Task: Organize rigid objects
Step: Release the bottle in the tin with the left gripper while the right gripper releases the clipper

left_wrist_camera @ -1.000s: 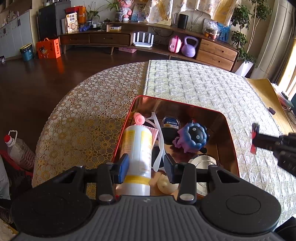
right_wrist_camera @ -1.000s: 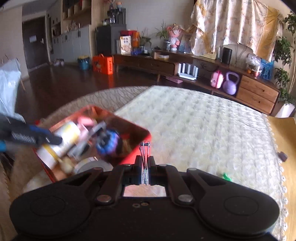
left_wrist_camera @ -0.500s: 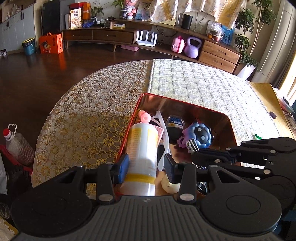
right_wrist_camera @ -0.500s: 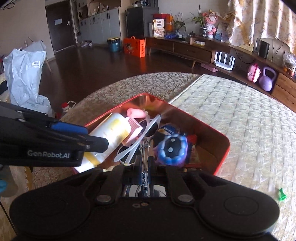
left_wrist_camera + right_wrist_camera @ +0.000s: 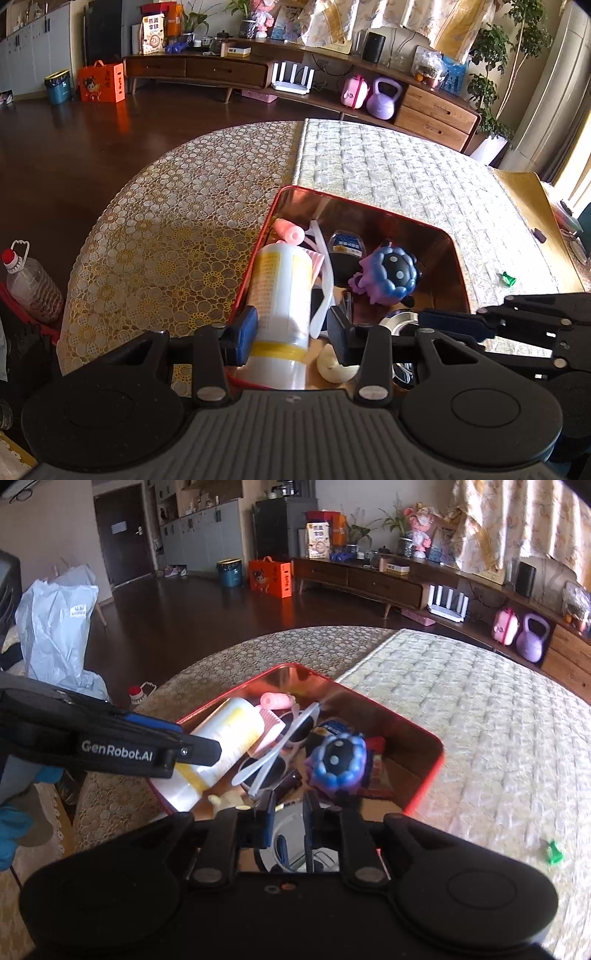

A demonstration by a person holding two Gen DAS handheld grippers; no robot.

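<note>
Left wrist view: tin (image 5: 436,236) at frame centre on the table (image 5: 177,236); inside it, bottle (image 5: 282,288) along the left wall, toy (image 5: 388,275) to its right, sunglasses (image 5: 321,291) between them; kettlebell (image 5: 384,99) upper right.

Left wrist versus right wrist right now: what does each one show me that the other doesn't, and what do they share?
Left wrist only: a plastic jug on the floor beside the table.

Right wrist only: a grey bag on the floor, and the right gripper just opening, nothing between its fingers.

Both: the red tin holding the white bottle, white sunglasses and blue toy; a green piece lies outside.
</note>
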